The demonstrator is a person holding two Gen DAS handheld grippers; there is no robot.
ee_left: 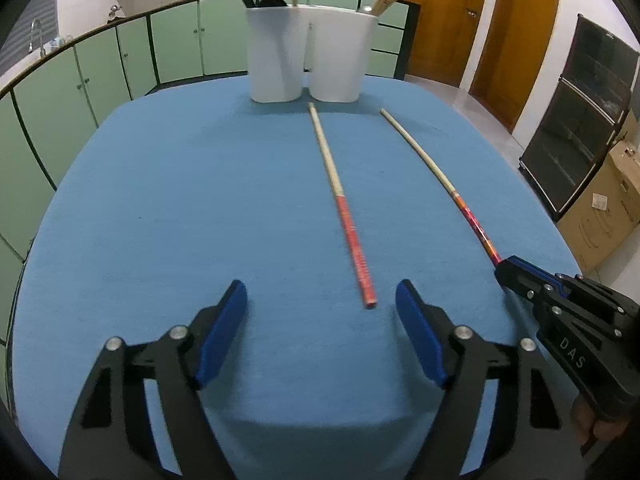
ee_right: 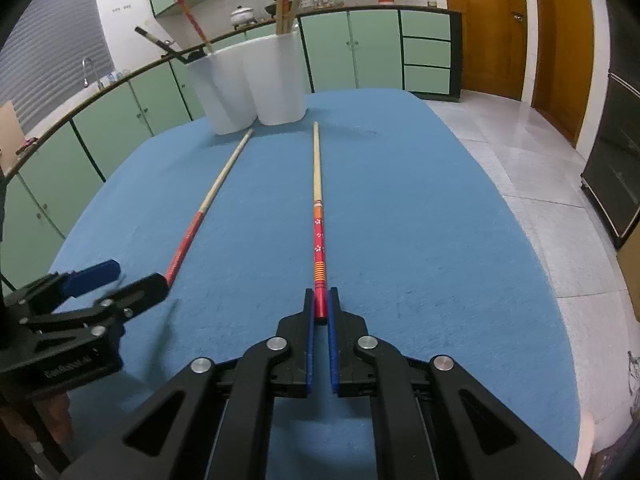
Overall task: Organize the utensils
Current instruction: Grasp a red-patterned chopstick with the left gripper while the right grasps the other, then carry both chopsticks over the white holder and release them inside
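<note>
Two long chopsticks with red handles lie on the blue table (ee_left: 160, 200). My left gripper (ee_left: 320, 300) is open, its jaws either side of the red end of the left chopstick (ee_left: 340, 204), without touching it. My right gripper (ee_right: 319, 304) is shut on the red end of the right chopstick (ee_right: 317, 200), which also shows in the left wrist view (ee_left: 436, 176). The right gripper shows at the right edge in the left wrist view (ee_left: 508, 270). A white two-part utensil holder (ee_left: 308, 56) stands at the far edge with several sticks and a black utensil in it.
Green cabinets (ee_left: 100, 68) run behind and left of the table. A dark glass cabinet (ee_left: 580, 120) and a cardboard box (ee_left: 600, 208) stand on the floor to the right. The table's right edge drops to a tiled floor (ee_right: 540, 160).
</note>
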